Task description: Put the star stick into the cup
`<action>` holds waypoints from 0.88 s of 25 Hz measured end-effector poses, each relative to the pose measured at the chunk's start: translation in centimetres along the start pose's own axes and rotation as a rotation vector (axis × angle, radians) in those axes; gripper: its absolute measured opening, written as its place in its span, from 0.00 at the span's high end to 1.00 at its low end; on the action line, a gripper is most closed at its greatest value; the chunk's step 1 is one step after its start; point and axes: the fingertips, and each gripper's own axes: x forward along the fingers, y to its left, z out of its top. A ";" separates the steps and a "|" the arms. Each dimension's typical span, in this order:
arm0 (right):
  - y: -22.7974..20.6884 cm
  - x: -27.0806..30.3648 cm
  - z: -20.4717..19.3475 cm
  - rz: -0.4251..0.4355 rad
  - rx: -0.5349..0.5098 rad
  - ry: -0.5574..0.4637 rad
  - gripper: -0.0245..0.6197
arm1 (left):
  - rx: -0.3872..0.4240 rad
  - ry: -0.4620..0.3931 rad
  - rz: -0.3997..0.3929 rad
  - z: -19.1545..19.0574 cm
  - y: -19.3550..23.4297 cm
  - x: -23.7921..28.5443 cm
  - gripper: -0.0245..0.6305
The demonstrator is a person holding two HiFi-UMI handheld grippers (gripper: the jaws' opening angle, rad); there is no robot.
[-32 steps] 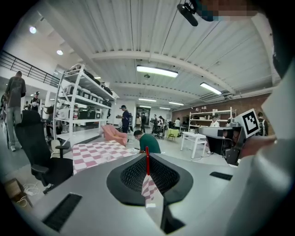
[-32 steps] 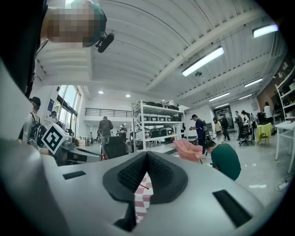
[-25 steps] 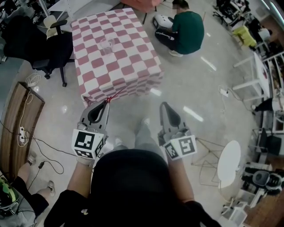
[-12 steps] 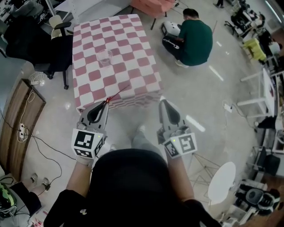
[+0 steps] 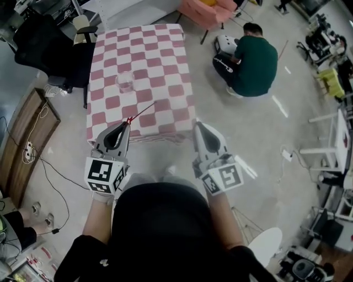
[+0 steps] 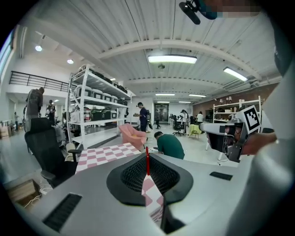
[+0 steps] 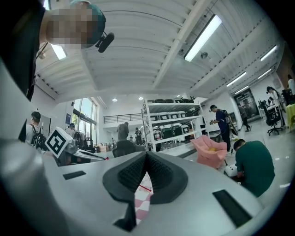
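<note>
A thin red star stick (image 5: 141,111) juts forward from my left gripper (image 5: 127,123), which is shut on its near end. In the left gripper view the stick (image 6: 147,161) stands upright between the closed jaws. A clear cup (image 5: 125,81) stands on the left part of the pink-and-white checkered table (image 5: 165,60), well ahead of the stick's tip. My right gripper (image 5: 197,124) hovers at the table's near right corner, shut with nothing in it. Through its jaw gap, the right gripper view shows the stick (image 7: 144,188) crossing the checkered cloth.
A person in a green top (image 5: 255,59) crouches on the floor right of the table. A pink armchair (image 5: 207,8) stands behind it, a black office chair (image 5: 47,49) at its left. A wooden board (image 5: 25,140) and cables (image 5: 55,176) lie on the floor at left.
The table and cup have come closer and shifted in the head view as I walk up. Both grippers keep their pose, the stick still held in the left.
</note>
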 end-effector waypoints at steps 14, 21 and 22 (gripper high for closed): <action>-0.8 7.6 -1.3 0.120 0.039 0.054 0.94 | -0.038 0.031 0.097 0.5 5.5 3.2 0.88; 0.0 14.4 -0.6 0.147 0.005 0.068 0.94 | -0.071 0.015 0.095 1.5 11.7 5.6 0.88; 0.0 15.3 -0.6 0.144 0.003 0.068 0.94 | -0.075 0.015 0.094 1.5 12.7 6.0 0.88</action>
